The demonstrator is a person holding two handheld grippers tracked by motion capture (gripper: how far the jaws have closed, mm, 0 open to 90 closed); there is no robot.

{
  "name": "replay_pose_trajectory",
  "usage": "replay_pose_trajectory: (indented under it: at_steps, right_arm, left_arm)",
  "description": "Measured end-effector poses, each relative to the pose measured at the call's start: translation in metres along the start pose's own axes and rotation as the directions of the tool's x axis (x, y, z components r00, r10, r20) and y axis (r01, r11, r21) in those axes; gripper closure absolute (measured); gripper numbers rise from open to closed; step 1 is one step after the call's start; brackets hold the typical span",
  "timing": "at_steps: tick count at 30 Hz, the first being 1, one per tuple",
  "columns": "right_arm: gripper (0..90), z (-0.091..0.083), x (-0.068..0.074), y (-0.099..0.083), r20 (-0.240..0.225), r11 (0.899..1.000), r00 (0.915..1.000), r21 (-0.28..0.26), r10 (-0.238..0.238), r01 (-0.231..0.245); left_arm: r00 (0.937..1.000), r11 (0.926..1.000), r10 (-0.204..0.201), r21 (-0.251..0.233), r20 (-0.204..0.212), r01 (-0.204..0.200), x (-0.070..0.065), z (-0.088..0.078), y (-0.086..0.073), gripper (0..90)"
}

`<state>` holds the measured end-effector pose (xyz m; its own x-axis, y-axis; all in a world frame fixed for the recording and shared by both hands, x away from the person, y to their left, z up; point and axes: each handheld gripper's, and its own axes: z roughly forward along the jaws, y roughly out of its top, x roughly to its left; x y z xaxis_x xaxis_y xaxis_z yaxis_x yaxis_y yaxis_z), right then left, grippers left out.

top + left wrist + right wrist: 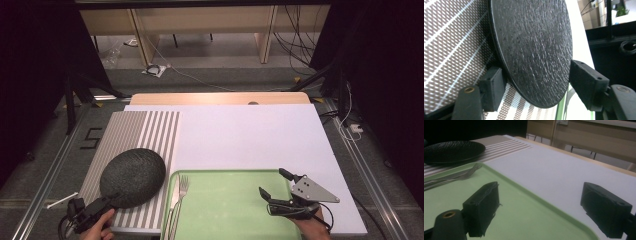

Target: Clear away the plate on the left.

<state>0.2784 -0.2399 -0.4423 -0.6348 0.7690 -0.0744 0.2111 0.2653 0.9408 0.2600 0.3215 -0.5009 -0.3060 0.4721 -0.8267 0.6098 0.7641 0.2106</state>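
Note:
A black textured plate (132,177) (531,50) lies on a striped placemat (150,130) (449,50) at the left. My left gripper (112,200) (536,70) is turned on its side at the plate's near rim. One jaw is under the rim and the other over it, and a slim gap shows at the upper pad. My right gripper (272,181) (540,192) hovers open over the right part of a green tray (230,205) (524,220), with nothing between its fingers. A fork (183,185) (471,168) and a knife (175,200) lie at the tray's left edge.
Placemat and tray rest on a white board (250,135) (554,170) that covers a wooden table. A small white stick (62,201) lies left of the placemat. Metal rails run along both sides, and dark stands rise at the back corners.

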Motion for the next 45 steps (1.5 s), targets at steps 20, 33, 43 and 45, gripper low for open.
replay_pose_trajectory:
  at_steps: [20, 33, 43, 45]
  right_arm:
    - [16.2, 0.002, 0.001, 0.000, -0.007, 1.000, 1.0000, 0.005, 0.001, -0.001]
    - [16.2, 0.002, 0.002, -0.001, -0.008, 1.000, 1.0000, 0.010, -0.002, 0.002]
    - [16.2, 0.003, 0.002, -0.001, -0.010, 1.000, 0.9999, 0.007, -0.004, 0.004]
    - [16.2, 0.003, 0.002, -0.001, -0.010, 1.000, 0.9999, 0.008, -0.005, 0.005]
  left_arm:
    - [0.9893, 0.9859, -0.142, -0.084, 0.032, 0.145, 0.008, 0.008, -0.011, 51.8]
    - [0.9776, 0.9718, -0.204, -0.110, 0.051, 0.209, 0.014, 0.009, -0.013, 63.8]
    - [0.9692, 0.9653, -0.222, -0.115, 0.105, 0.234, 0.019, 0.009, -0.014, 81.6]
    - [0.9666, 0.9629, -0.229, -0.118, 0.114, 0.243, 0.019, 0.009, -0.015, 83.0]
